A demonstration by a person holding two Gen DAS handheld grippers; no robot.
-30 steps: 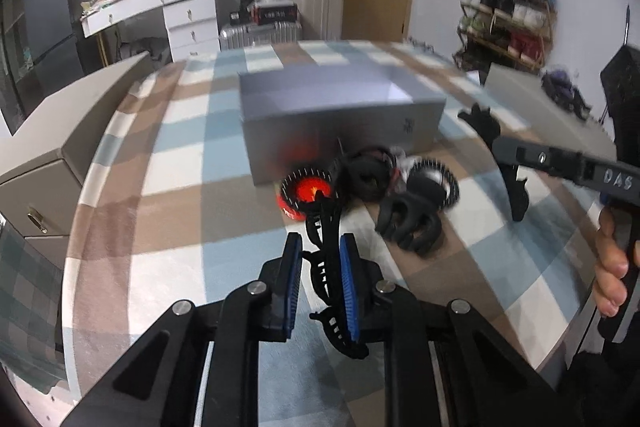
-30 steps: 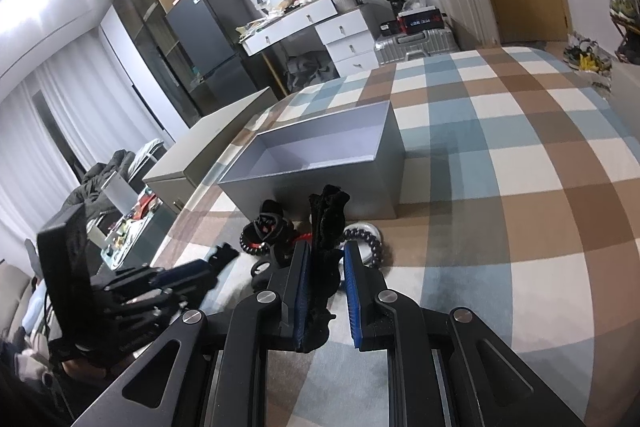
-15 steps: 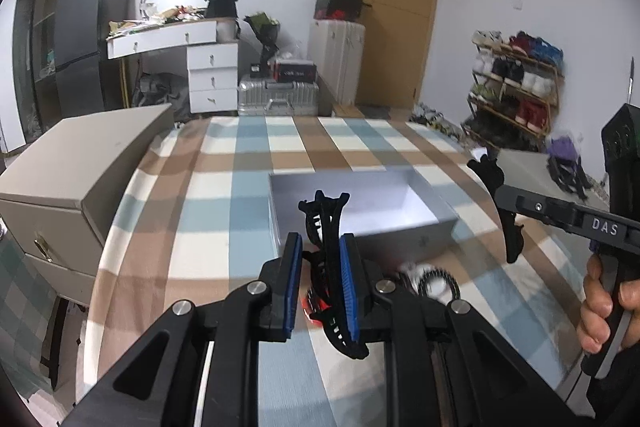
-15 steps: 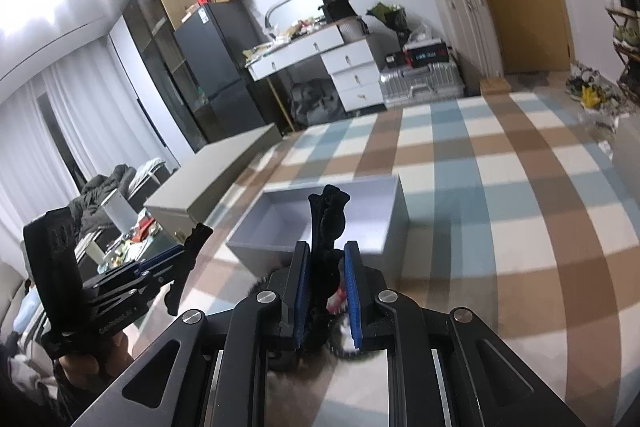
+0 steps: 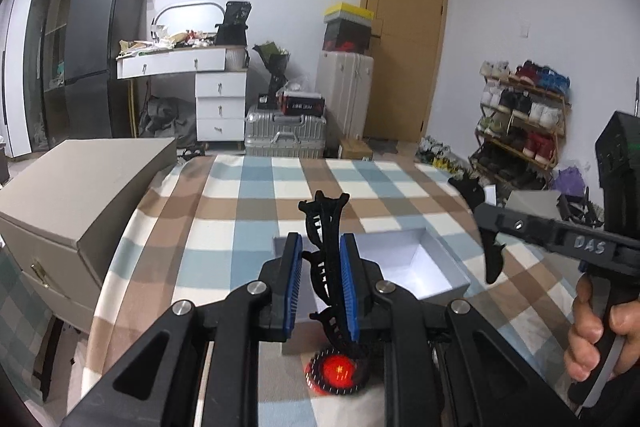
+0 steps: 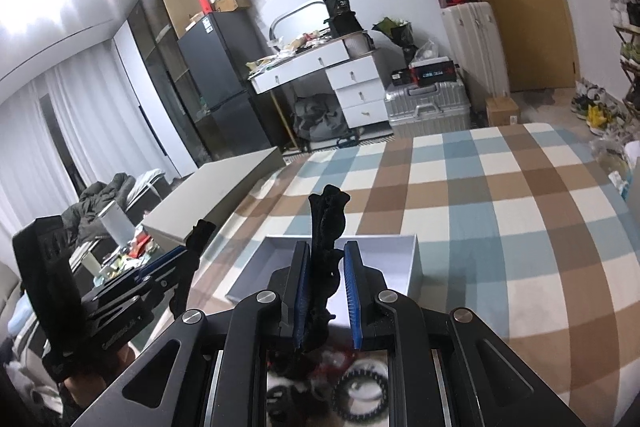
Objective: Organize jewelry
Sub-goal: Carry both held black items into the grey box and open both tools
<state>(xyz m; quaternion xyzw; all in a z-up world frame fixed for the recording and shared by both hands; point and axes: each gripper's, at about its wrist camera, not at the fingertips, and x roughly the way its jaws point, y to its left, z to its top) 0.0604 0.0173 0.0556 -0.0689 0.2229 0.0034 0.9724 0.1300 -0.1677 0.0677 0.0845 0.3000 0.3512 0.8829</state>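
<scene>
Left wrist view: a grey drawer cabinet (image 5: 80, 203) is seen at the far left beside the checked blue, brown and white tablecloth (image 5: 240, 227). The left gripper (image 5: 320, 279) is nearly closed, its blue pads clamped on a black toothed plastic hair claw (image 5: 326, 251) that stands upright between them, above the near left part of the open grey-white cardboard box (image 5: 424, 267). Below the jaws a red beaded ring-shaped piece (image 5: 336, 371) lies on the cloth, just in front of the box wall. At the right edge a hand (image 5: 592, 335) is seen on the handle of the other tool.

Right wrist view: the left tool and its clip are seen at the far left. The right gripper (image 6: 325, 291) is likewise almost shut, gripping a second black hair clip (image 6: 326, 227), upright, over the near edge of the box (image 6: 412, 259). Under the jaws, blurred, a black beaded bracelet (image 6: 360, 391) and other dark pieces are seen on the cloth.
</scene>
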